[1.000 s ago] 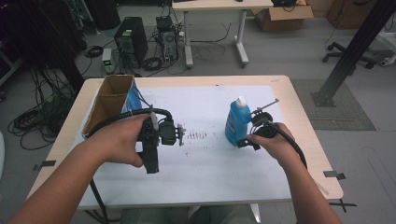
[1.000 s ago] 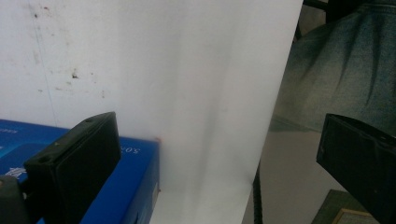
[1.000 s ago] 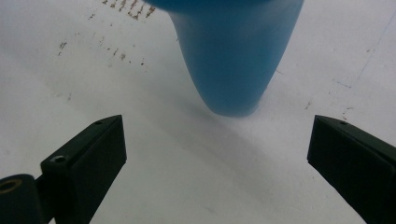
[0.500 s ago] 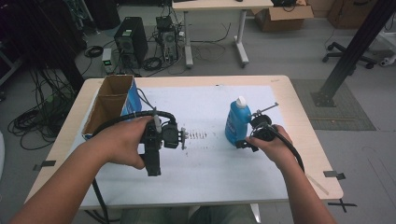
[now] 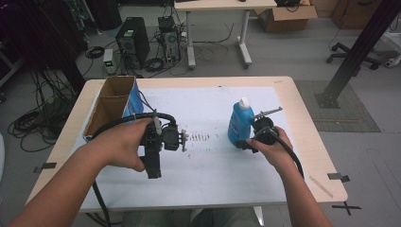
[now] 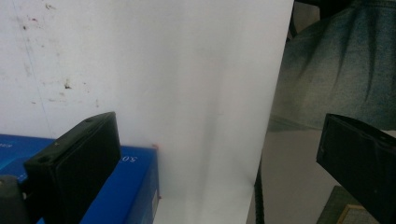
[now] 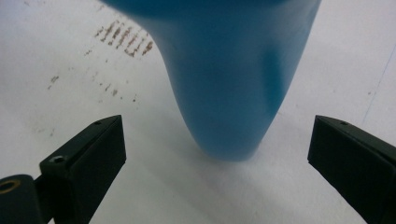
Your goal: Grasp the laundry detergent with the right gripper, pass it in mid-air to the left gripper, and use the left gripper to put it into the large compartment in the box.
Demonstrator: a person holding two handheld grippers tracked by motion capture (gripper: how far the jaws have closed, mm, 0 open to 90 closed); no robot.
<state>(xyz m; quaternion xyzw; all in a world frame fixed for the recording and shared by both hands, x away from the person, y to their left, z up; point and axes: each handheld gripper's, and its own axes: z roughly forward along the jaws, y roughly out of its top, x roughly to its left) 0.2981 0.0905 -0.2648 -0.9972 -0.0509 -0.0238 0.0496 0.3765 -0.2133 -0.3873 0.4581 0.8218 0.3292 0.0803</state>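
The bottle (image 5: 239, 124) is standing upright on the white sheet (image 5: 203, 113), right of centre, its white cap (image 5: 244, 101) on top. In the right gripper view its blue body (image 7: 229, 79) is sitting ahead of the jaws and centred on the gap between them, not yet between the pads.

The right gripper (image 5: 249, 142) is standing wide open just beside the bottle's base, holding nothing.

Risk, as a judgement: a low, off-centre approach is likely to let one jaw strike first and push or tip the tall bottle. A grip on the rounded, tapering base may slip.

The left gripper (image 6: 219, 154) is also open and empty, pointing near the blue carton (image 6: 121, 186). The box (image 5: 112, 101) is sitting at the sheet's left edge, well apart from the bottle.
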